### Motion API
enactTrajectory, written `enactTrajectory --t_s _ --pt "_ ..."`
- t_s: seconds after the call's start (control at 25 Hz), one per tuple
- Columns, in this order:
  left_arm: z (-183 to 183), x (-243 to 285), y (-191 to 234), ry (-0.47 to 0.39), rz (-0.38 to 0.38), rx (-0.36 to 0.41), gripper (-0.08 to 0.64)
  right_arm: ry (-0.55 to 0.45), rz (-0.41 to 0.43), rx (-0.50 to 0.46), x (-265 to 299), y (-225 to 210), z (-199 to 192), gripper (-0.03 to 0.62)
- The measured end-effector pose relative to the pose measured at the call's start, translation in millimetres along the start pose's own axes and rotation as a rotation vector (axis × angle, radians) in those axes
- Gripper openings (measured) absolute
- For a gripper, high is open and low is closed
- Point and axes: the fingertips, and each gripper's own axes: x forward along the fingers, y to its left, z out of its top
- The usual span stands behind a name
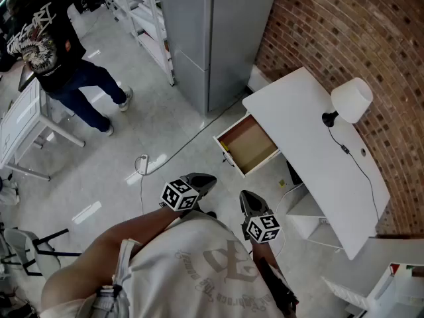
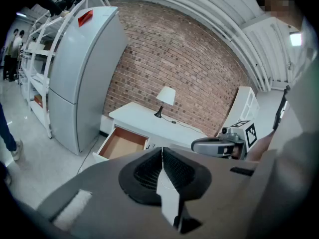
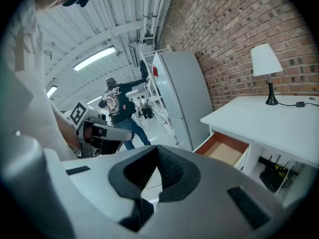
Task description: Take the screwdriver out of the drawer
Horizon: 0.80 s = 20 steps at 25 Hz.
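Left gripper: The grey two-jaw left gripper was held close to the person's chest. Its black ribbed pads were pressed together with nothing between them.
Right gripper: The grey two-jaw right gripper was just beside the left one. Its pads also met, and it held nothing.
Drawer: The open drawer with a white front and a tan wooden floor stood pulled out from the long white desk, well apart from both grippers. Most of its floor looked bare.
Screwdriver: No view showed the screwdriver plainly. A small yellow-and-dark object sat at the drawer's front edge and may have been it, but it was too small to tell.
Handling: A screwdriver would likely be light and rigid, and not fragile. Its smooth metal shaft would probably be slippery, and its round body could roll.
Where to hold: The handle looked the better place, with the pads closing across its thick middle. The jaws would first have to be opened.
Surroundings: A white table lamp with a black stem stood on the desk by a red brick wall. A tall grey refrigerator stood near the desk, and a person in a black printed shirt was well apart from it all.
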Motion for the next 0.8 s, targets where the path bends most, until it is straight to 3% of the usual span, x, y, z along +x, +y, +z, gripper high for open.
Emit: enactTrajectory --t_s 0.8 --pt "2 -21 14 -0.032 0.058 0.003 0.012 -0.007 0.027 0.018 16 7 0 0.008"
